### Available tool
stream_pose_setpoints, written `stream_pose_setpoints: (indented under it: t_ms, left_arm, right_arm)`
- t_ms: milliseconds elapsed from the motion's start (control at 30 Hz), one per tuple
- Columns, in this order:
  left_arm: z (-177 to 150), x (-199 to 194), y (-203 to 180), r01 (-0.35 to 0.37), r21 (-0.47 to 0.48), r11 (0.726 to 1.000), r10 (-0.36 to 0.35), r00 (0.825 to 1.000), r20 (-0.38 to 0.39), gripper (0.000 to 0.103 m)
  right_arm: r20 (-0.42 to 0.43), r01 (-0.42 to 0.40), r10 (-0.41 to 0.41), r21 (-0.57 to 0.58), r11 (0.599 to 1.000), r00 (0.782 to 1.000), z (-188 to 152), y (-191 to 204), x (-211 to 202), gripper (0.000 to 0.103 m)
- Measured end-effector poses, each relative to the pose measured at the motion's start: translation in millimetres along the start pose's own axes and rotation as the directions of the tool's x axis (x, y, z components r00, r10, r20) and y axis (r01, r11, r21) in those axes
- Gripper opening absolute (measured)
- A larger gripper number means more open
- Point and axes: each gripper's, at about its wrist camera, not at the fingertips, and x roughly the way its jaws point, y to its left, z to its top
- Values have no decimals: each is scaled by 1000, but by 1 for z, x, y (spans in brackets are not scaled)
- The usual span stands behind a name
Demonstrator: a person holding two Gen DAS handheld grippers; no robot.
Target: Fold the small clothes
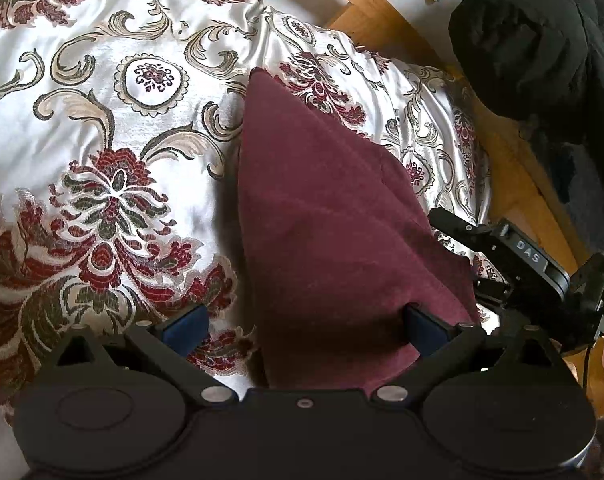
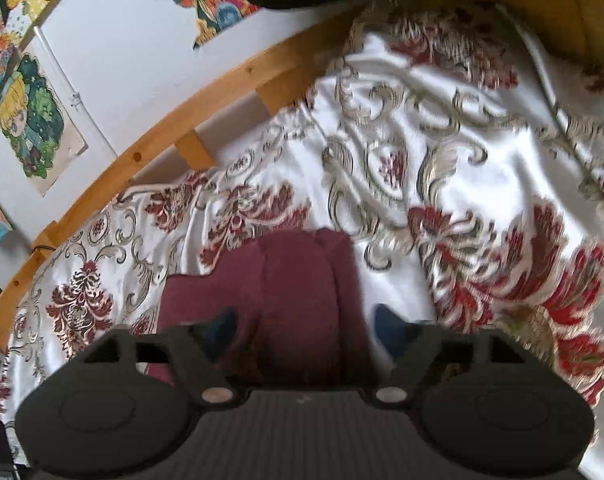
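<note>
A maroon cloth (image 1: 325, 216) lies folded on the floral bedspread (image 1: 114, 120). In the left wrist view my left gripper (image 1: 305, 326) is open, its blue pads wide apart over the cloth's near edge. My right gripper (image 1: 501, 256) shows at the cloth's right side in that view. In the right wrist view the same maroon cloth (image 2: 286, 280) lies just ahead, and my right gripper (image 2: 305, 334) is open above its near end, holding nothing. That view is blurred.
A wooden bed rail (image 1: 381, 4) (image 2: 174, 136) runs along the far side. A black garment (image 1: 541, 60) hangs at the right. Cartoon posters (image 2: 34, 120) are on the white wall.
</note>
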Motion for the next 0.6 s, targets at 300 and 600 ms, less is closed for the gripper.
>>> stream_pose_setpoints:
  t_ms: [300, 600]
  left_arm:
    - [-1, 0, 3, 12, -10, 1000, -12, 1000, 1, 102]
    - [-2, 1, 2, 10, -9, 1000, -9, 1000, 2, 102]
  right_arm:
    - [-99, 6, 7, 128, 992, 995, -11, -17, 17, 98]
    - [-93, -7, 23, 163, 987, 995, -12, -22, 19, 101]
